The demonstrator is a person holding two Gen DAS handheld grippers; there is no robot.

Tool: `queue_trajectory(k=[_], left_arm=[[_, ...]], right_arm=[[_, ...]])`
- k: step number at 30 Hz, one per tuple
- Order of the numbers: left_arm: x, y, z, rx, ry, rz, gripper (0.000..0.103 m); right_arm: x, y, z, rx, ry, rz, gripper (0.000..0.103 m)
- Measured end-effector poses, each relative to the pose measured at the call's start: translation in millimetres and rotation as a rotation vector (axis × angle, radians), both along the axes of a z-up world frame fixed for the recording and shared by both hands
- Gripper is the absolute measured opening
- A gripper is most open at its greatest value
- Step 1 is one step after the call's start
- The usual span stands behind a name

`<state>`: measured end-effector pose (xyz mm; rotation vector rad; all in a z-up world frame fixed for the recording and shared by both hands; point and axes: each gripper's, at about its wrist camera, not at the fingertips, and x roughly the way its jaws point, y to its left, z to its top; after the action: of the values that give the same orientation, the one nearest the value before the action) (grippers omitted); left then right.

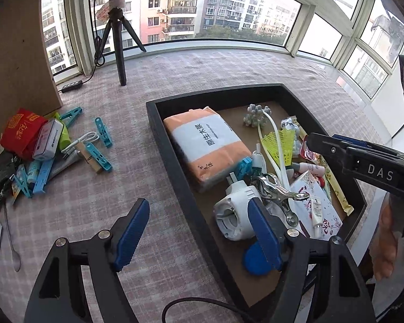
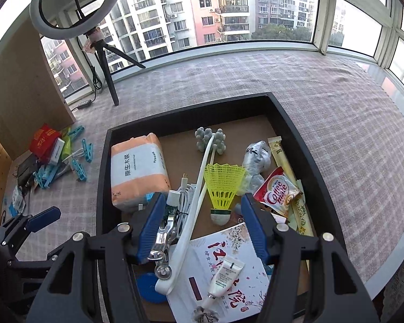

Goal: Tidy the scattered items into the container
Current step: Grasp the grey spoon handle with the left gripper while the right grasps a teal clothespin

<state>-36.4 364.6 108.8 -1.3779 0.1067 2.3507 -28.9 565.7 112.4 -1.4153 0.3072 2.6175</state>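
Jaws both wide, empty — checked cloth (image 2: 323, 113) under tray (image 2: 296, 134); bay window (image 2: 202, 13) behind.

Daylit bay windows (image 2: 229, 13), checked cloth (image 2: 336, 107), ring light (image 2: 75, 8).

Both tools are built alike: the left hand-held gripper (image 1: 199, 237) has black angular plastic arms with cut-out holes, round silver screws at the joints and blue ribbed pads on its fingers (image 1: 130, 238). A black cable loops beneath it. The right hand-held gripper (image 2: 202, 231) matches; seen from the left one, its black arm bears white letters "DAS".
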Motion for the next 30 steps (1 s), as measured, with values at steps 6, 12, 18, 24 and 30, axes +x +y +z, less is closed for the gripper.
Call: queue_trajectory(k=[6, 12, 18, 24, 30], left_arm=[[-6.2, -46.1, -5.8, -0.001, -0.015, 0.123, 0.068], [-11.9, -101.4, -13.1, -0.015, -0.035, 0.253, 0.066], [-16.5, -162.1, -16.2, -0.044, -0.045, 0.38, 0.066], [-21.6, -214.2, -24.9, -0.066, -0.071, 0.487, 0.065], [-27.2, -246.0, -36.9, -0.077, -0.094, 0.562, 0.062]], right_arm=[[-12.4, -32.4, 2.2, 0.013, -0.008, 0.08, 0.058], [-24.9, -69.1, 1.6, 0.015, -0.011, 0.163, 0.058], [-42.6, -112.2, -2.3, 0.002, -0.012, 0.26, 0.058], [-64.6, -156.8, -10.7, -0.003, -0.022, 0.357, 0.058], [-98.4, -180.3, -17.5, -0.002, -0.034, 0.389, 0.058]])
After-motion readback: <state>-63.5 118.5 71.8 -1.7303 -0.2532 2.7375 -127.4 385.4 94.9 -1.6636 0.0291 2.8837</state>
